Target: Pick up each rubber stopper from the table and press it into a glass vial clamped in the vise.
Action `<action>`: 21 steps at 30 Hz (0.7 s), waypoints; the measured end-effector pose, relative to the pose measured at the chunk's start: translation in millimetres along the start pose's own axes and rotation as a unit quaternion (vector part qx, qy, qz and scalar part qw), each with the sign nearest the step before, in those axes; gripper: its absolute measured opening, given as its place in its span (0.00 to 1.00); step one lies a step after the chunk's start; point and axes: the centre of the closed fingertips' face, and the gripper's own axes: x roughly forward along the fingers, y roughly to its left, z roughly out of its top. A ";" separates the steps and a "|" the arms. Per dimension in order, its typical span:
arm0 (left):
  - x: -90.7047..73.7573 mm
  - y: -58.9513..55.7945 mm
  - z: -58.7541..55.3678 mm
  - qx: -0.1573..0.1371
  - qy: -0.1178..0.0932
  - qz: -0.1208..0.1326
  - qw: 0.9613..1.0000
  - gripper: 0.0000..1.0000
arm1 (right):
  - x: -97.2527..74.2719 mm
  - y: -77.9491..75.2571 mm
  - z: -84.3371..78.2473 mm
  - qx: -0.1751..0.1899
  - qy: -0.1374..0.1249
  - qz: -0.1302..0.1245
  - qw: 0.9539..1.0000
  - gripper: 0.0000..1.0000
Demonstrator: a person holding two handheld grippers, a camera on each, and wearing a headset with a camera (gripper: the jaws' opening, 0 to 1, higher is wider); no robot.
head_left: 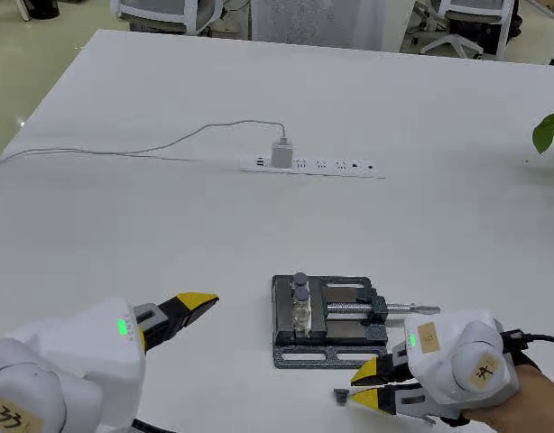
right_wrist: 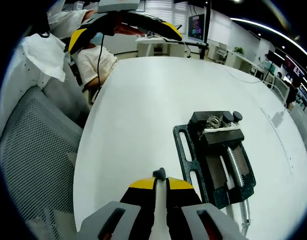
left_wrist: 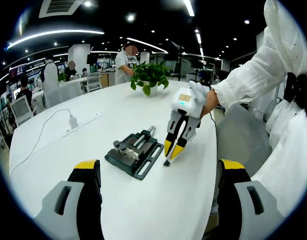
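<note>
Your vise (head_left: 329, 321) is dark grey on a white table (head_left: 259, 108); the stopper (head_left: 341, 395) just beside it is grey too. Your left gripper (head_left: 203, 301) and right gripper (head_left: 356, 388) are white, with black jaws tipped yellow.

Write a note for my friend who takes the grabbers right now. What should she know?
Left gripper: open, holding nothing, off to the left of the vise.
Right gripper: jaws shut on a rubber stopper, low at the table on the near side of the vise.
Vise: three glass vials clamped in a row.
Done: two stoppered vials.
Left: press this stopper into the open vial.
</note>
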 end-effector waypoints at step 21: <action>1.5 1.3 -1.5 -0.007 -0.002 0.000 1.000 0.96 | 7.0 -1.1 -1.0 -0.011 0.012 0.006 1.000 0.00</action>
